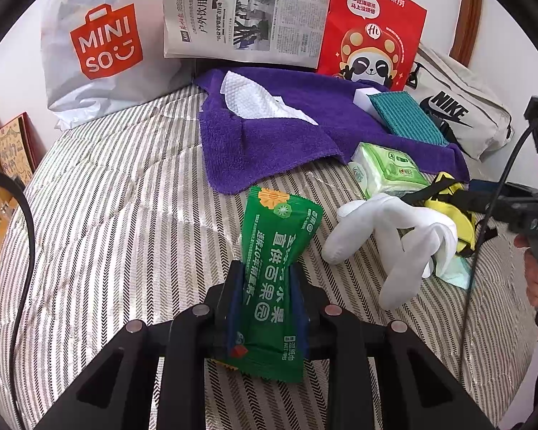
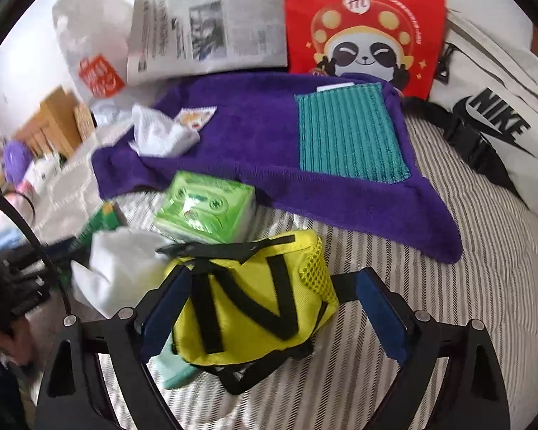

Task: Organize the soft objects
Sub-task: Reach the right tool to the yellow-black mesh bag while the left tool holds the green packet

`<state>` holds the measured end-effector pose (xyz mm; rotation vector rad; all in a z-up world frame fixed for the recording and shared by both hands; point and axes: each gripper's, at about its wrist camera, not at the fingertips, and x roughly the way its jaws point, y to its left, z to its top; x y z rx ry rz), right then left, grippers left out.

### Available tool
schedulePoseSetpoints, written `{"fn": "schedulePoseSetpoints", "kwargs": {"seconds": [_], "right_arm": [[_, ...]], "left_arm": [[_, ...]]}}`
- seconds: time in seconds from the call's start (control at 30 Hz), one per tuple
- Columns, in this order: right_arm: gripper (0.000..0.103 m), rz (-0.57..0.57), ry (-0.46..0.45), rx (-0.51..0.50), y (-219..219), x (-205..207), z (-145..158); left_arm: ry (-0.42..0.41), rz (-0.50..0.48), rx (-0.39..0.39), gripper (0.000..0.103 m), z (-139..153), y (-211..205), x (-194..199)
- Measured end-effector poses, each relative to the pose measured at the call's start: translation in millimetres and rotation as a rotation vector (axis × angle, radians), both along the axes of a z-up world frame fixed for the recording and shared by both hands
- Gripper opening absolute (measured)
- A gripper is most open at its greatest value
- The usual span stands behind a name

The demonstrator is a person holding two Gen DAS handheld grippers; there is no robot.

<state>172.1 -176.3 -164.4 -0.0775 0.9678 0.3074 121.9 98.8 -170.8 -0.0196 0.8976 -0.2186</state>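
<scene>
A green wet-wipe packet is clamped between the closed fingers of the left gripper, in front of the purple towel. The right gripper is spread wide around a yellow pouch, also lying before that towel.

White wall behind striped bedspread, daylit.
</scene>
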Motion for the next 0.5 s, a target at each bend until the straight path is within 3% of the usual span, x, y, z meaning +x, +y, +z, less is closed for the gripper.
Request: {"fn": "schedulePoseSetpoints", "kwargs": {"seconds": [0.3, 0.5], "right_arm": [[0.093, 0.058, 0.055, 0.122, -11, -1, -8], [0.094, 0.101, 0.027, 0.116, -8, -8, -4]], "left_arm": [[0.0, 0.001, -0.011, 0.027, -1, 2, 0], [0.0, -0.003, -0.007, 0.028, -1, 2, 0]]}}
